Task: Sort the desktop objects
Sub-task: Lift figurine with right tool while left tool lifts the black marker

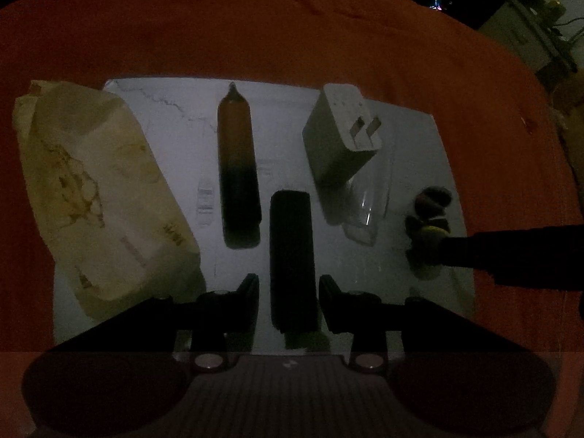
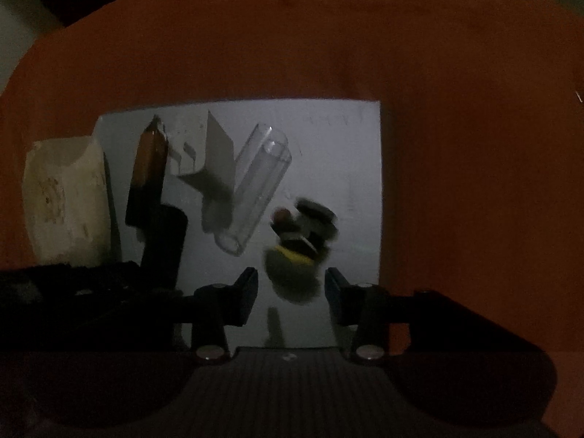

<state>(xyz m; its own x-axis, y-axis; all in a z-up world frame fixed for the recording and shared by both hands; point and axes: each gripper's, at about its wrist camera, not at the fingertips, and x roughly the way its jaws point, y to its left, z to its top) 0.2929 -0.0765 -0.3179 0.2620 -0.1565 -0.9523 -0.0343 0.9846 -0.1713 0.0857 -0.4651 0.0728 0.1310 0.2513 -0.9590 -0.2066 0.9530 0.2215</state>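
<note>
A: Sorting looks well along. On the pale mat (image 1: 419, 138) over the orange-covered table (image 1: 255, 36) the things lie in a rough row: a cream tissue pack (image 1: 98, 189) at the left, an orange-and-black pen (image 1: 237, 168), a black bar (image 1: 292, 255), a white plug adapter (image 1: 343, 135) and a clear plastic tube (image 1: 368, 200) beside it.

B: And the hand-held grippers?

A: The left hand-held gripper (image 1: 289, 299) points down over the near end of the black bar. Its jaws stand apart on either side of it with a gap showing on each side, so I read it as released, not clamped.

B: The right one?

A: The right hand-held gripper (image 2: 291, 294) hangs over a small dark toy with a yellow part (image 2: 299, 244), near the mat's right side. The toy is blurred in the right wrist view, so what it is I cannot say. The jaws stand clear of it, so nothing is grasped there either.

B: So which step is this?

A: My guess is placing: both items set down on the mat. The next move would call for lifting each gripper straight up, without brushing the bar or toy, then looking for anything unsorted.
</note>
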